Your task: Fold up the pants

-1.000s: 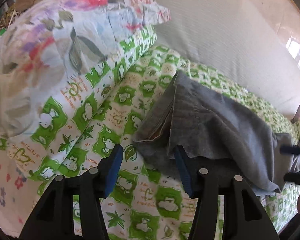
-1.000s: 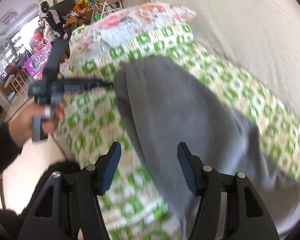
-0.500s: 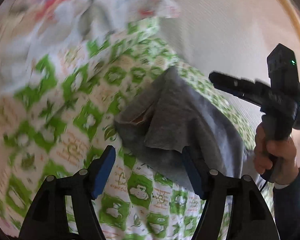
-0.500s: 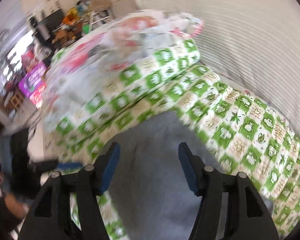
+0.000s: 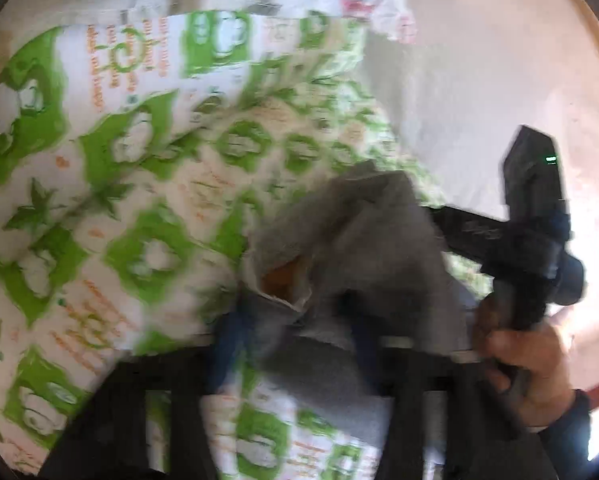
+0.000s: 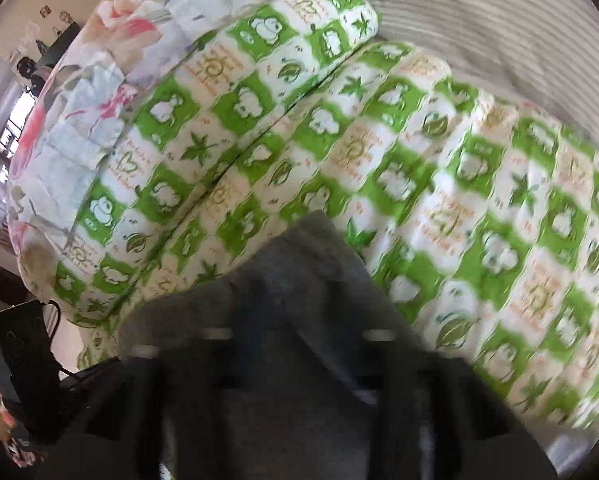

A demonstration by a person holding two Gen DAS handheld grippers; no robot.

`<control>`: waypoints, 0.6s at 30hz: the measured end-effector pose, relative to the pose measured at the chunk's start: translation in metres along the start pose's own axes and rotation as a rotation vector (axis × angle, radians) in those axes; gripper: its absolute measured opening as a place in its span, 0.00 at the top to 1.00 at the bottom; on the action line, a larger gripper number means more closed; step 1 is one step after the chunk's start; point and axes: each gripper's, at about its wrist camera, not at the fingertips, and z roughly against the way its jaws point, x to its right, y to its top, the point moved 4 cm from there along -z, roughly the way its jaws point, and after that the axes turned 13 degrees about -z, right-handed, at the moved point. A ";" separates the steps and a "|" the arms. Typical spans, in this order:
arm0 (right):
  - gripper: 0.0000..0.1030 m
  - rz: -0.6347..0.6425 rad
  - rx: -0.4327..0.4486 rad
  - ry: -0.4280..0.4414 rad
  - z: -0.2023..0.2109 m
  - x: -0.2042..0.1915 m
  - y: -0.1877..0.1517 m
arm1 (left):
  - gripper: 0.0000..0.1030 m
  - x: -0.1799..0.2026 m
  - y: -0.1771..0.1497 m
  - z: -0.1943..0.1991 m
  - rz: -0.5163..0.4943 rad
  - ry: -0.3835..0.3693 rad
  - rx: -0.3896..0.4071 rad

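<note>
Now the grey pants (image 5: 363, 248) lie bunched at lower centre on the green-patterned bedding (image 5: 139, 152). The left gripper (image 5: 295, 340) has just been closing, waistband cloth between its jaws; the right gripper (image 6: 299, 344), blurred, reads as shut over grey fabric. Both pinches should probably bite deep and lift evenly so the fold stays square.

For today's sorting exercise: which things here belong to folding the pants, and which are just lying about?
Belongs to the job:
grey pants
left gripper, jaws just closing on the pants
right gripper, jaws shut, pants at them

Just lying about:
green-patterned mattress
floral pillow
striped cushion
</note>
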 end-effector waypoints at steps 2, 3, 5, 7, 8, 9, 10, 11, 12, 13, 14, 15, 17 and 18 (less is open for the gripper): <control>0.93 0.005 0.009 0.028 0.004 -0.006 -0.008 | 0.78 0.007 -0.004 0.011 -0.001 -0.008 0.028; 0.93 0.013 0.018 0.057 0.010 -0.012 -0.014 | 0.80 0.009 -0.006 0.016 0.000 -0.016 0.040; 0.94 0.031 0.032 0.086 0.019 -0.023 -0.023 | 0.81 0.014 -0.011 0.039 0.026 -0.053 0.091; 0.94 0.051 0.048 0.121 0.029 -0.037 -0.029 | 0.82 0.023 -0.020 0.069 0.042 -0.094 0.149; 0.94 0.059 0.061 0.146 0.035 -0.045 -0.032 | 0.82 0.027 -0.024 0.081 0.039 -0.101 0.163; 0.94 0.068 0.074 0.183 0.045 -0.058 -0.036 | 0.82 0.031 -0.030 0.095 0.035 -0.105 0.182; 0.94 0.075 0.083 0.206 0.050 -0.065 -0.037 | 0.83 0.036 -0.037 0.108 0.033 -0.104 0.200; 0.94 0.091 0.097 0.240 0.058 -0.078 -0.041 | 0.83 0.038 -0.043 0.119 0.032 -0.096 0.215; 0.94 0.117 0.114 0.257 0.065 -0.093 -0.048 | 0.83 0.038 -0.052 0.129 0.037 -0.085 0.229; 0.94 0.135 0.118 0.258 0.065 -0.103 -0.053 | 0.83 0.034 -0.062 0.136 0.056 -0.073 0.238; 0.94 0.164 0.123 0.250 0.063 -0.116 -0.060 | 0.83 0.029 -0.069 0.137 0.079 -0.061 0.237; 0.94 0.177 0.114 0.239 0.056 -0.122 -0.066 | 0.83 0.020 -0.077 0.134 0.103 -0.051 0.227; 0.94 0.175 0.074 0.219 0.038 -0.122 -0.076 | 0.83 -0.004 -0.092 0.119 0.164 -0.049 0.147; 0.92 0.163 0.049 0.195 0.023 -0.119 -0.079 | 0.82 -0.010 -0.097 0.114 0.190 -0.060 0.123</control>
